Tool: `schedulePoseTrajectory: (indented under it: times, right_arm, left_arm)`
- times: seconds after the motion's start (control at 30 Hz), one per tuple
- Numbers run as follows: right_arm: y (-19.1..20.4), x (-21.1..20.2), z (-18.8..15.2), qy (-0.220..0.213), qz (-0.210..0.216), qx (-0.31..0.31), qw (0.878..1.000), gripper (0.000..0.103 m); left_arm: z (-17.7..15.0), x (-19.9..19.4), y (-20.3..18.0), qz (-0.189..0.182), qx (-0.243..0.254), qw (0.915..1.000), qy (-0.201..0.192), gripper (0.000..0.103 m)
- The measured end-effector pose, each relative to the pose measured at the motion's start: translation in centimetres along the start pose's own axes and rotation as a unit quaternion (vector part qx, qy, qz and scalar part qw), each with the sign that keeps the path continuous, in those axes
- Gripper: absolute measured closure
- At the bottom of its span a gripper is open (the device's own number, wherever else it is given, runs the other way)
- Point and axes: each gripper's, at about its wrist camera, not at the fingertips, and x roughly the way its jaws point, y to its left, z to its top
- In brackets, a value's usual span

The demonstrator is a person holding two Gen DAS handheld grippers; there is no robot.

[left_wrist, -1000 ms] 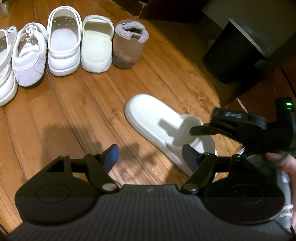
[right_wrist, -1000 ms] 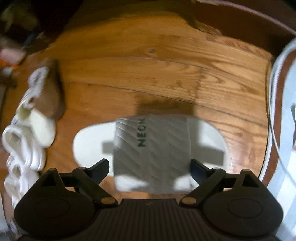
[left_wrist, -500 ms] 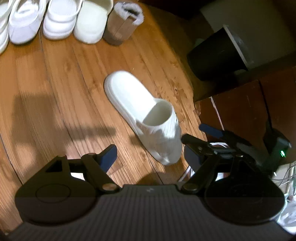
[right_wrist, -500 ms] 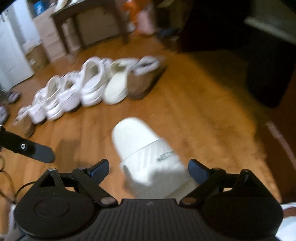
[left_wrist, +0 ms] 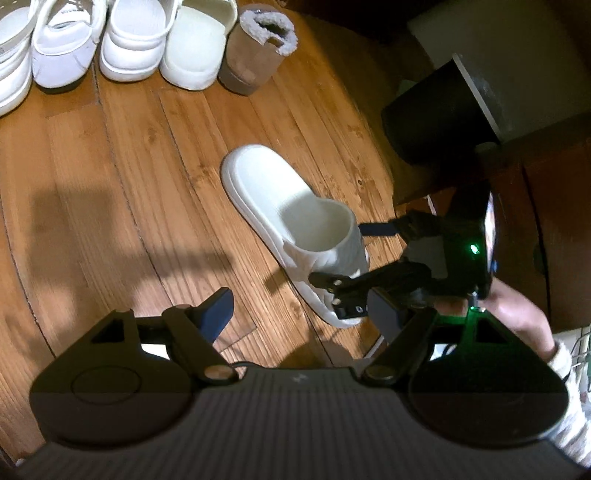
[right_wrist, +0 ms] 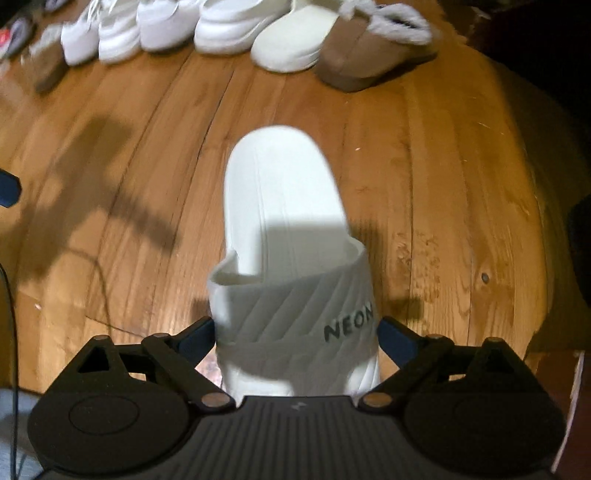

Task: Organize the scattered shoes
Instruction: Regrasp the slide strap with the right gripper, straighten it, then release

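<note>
We see a white slide sandal (right_wrist: 291, 266) lying alone on the wooden floor (right_wrist: 424, 184), its strap marked NEON and its open heel end pointing toward the row of shoes (right_wrist: 229, 33) lined up at the far side. At the end of that row nearest the sandal stands a tan fleece-lined slipper (right_wrist: 373, 55), with a cream clog (right_wrist: 295, 44) just beside it.

Our right hand-held gripper (right_wrist: 295, 332) sits at the strap end of the sandal, its fingers (right_wrist: 397, 341) spread to either side of the strap. The pads lie right at the strap's sides; we cannot tell whether they touch it. From the left wrist view, the right hand-held gripper (left_wrist: 354, 258) brackets the sandal (left_wrist: 291, 218) at its toe end.

Our left hand-held gripper (left_wrist: 299, 310) hangs above the floor beside the sandal, its fingers (left_wrist: 218, 310) spread and holding nothing. A dark bin (left_wrist: 443, 110) stands beyond the sandal, near the slipper's end of the row.
</note>
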Motion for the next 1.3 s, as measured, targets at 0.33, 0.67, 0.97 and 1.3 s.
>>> schedulePoseTrajectory:
  times: [0.33,0.67,0.97,1.3]
  right_arm:
    - [1.0,0.3,0.6,0.002,-0.019,-0.045,0.999,0.006]
    - [1.0,0.7,1.8,0.013,-0.017,-0.057,0.998,0.006]
    - [0.5,1.2,2.2,0.013,-0.024,-0.053,0.998,0.01]
    - [-5.2,-0.1,1.5,0.016,-0.088,0.007,0.996,0.011]
  left_arm:
    - [-0.1,1.2,0.4,0.014,-0.005,0.9997,0.018,0.024]
    - [-0.1,0.8,0.3,0.017,-0.006,0.9998,0.012,0.021]
    - [-0.1,0.8,0.0,-0.004,-0.01,0.9999,0.009,0.021]
    - [-0.1,0.4,-0.1,-0.026,-0.021,0.9994,0.003,0.021]
